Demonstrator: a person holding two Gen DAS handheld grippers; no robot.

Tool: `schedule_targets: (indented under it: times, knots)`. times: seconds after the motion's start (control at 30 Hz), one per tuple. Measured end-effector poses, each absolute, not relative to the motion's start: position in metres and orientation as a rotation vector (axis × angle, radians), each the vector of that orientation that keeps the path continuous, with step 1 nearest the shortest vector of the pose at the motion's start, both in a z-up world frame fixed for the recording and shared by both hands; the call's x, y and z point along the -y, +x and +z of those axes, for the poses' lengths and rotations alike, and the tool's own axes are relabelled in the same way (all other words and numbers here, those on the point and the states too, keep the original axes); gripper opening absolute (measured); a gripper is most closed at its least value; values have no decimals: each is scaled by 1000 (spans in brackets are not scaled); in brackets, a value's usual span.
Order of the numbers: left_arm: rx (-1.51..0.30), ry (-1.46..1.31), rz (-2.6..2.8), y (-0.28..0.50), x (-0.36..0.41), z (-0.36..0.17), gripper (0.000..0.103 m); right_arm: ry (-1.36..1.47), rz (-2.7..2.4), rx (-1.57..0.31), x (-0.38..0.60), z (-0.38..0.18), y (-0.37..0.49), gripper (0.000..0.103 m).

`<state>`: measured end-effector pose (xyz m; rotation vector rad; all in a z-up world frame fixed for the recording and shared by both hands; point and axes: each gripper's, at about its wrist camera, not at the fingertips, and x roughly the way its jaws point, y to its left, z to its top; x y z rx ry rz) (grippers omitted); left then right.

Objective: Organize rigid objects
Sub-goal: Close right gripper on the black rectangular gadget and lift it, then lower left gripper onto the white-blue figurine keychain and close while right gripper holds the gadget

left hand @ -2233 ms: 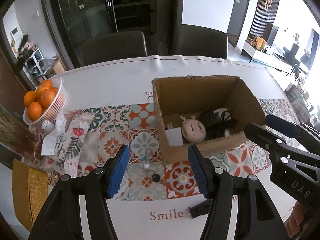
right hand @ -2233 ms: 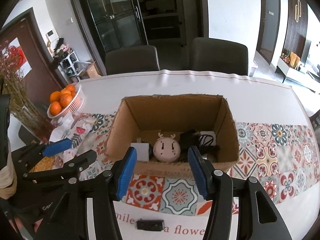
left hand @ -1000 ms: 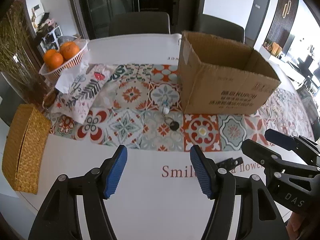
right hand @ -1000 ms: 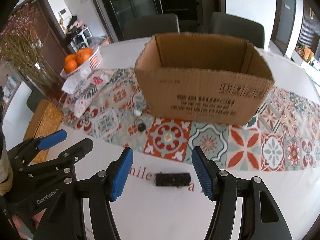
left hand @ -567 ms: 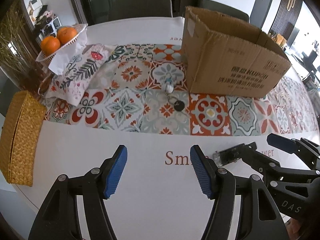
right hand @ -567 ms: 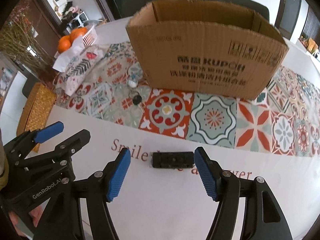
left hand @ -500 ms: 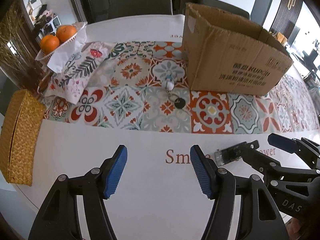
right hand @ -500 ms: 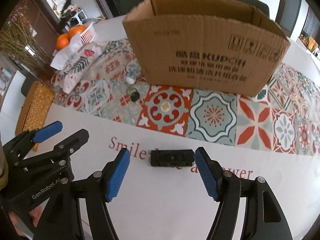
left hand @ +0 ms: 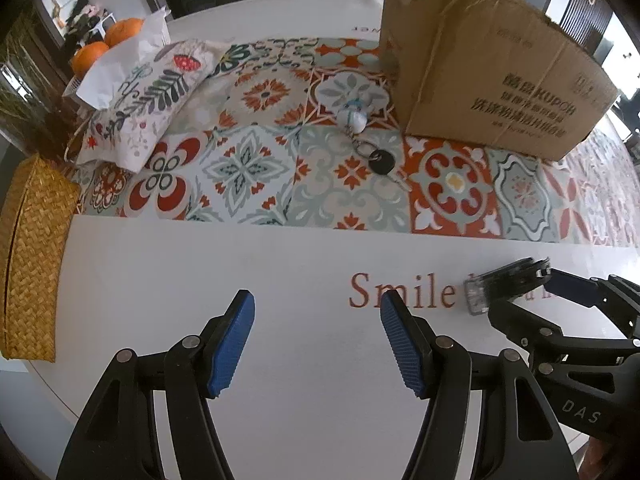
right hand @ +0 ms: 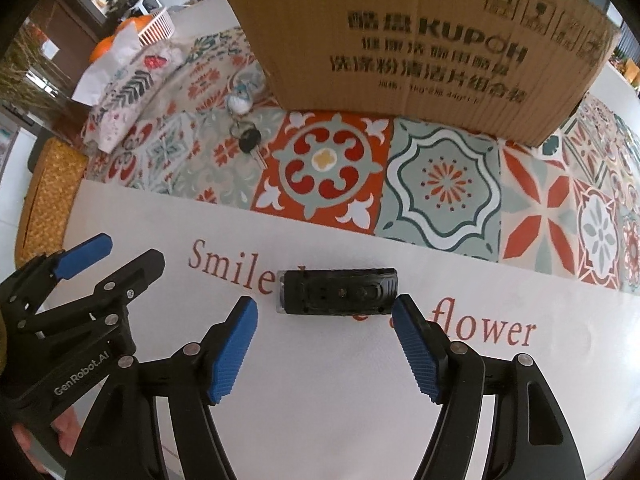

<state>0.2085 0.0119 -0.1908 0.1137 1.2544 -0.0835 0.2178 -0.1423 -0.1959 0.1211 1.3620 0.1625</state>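
Opening its jaws, the right gripper (right hand: pixel 324 312) sits low in the frame, with the black device (right hand: pixel 337 291) lying flat on the table (right hand: pixel 360 400) just above the tips, untouched. At lower left, the left gripper (left hand: pixel 316 304) is spread and empty. Behind stands the box (right hand: pixel 420 40), upper centre.

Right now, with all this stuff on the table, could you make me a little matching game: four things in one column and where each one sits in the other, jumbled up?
Things:
1. black device
2. keys
3. oranges
4. woven box

Places:
A. in the white basket at the far left
B. on the white cloth, over the red lettering
C. on the patterned runner beside the cardboard box
D. at the table's left edge

Pairs: 1-B, 2-C, 3-A, 4-D
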Motion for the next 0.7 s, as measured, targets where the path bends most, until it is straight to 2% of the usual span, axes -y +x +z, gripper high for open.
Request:
schedule_targets:
  times: [0.37,0.7]
  knots:
    - [-1292,105,-76,216,-18,-205,64,70,140,-1395,135,-210,226,76]
    - [-1307,111,-104,225,-18,-214,64,64,116,-1411,130,-224,231,74]
